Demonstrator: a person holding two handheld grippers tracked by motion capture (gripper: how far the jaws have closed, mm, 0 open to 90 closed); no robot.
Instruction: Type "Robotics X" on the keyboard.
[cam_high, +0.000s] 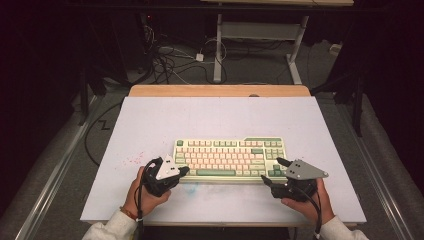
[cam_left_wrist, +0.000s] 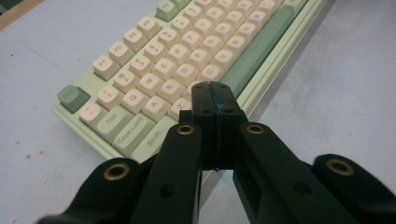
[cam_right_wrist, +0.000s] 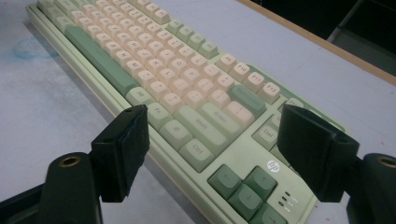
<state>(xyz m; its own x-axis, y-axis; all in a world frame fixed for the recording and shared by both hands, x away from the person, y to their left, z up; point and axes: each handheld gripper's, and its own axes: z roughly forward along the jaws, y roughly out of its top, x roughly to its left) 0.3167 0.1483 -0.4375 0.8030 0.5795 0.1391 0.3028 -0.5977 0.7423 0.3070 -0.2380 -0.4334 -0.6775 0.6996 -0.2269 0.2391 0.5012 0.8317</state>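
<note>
A pale green keyboard (cam_high: 229, 159) with cream and green keys lies on the white tabletop (cam_high: 215, 120), near the person's side. My left gripper (cam_high: 183, 171) hovers at the keyboard's front left corner; in the left gripper view its jaws meet pad to pad over the lower left keys (cam_left_wrist: 140, 107), with nothing between them. My right gripper (cam_high: 272, 172) sits at the keyboard's front right corner. Its jaws stand wide apart in the right gripper view, framing the Ctrl key (cam_right_wrist: 196, 151) and the arrow keys (cam_right_wrist: 243, 186), with the pads (cam_right_wrist: 126, 140) clear of the keyboard.
The tabletop has a wooden strip (cam_high: 220, 90) along its far edge. Faint red specks (cam_high: 131, 161) mark the surface left of the keyboard. Cables (cam_high: 170, 60) and desk legs (cam_high: 218, 50) stand on the floor beyond the table.
</note>
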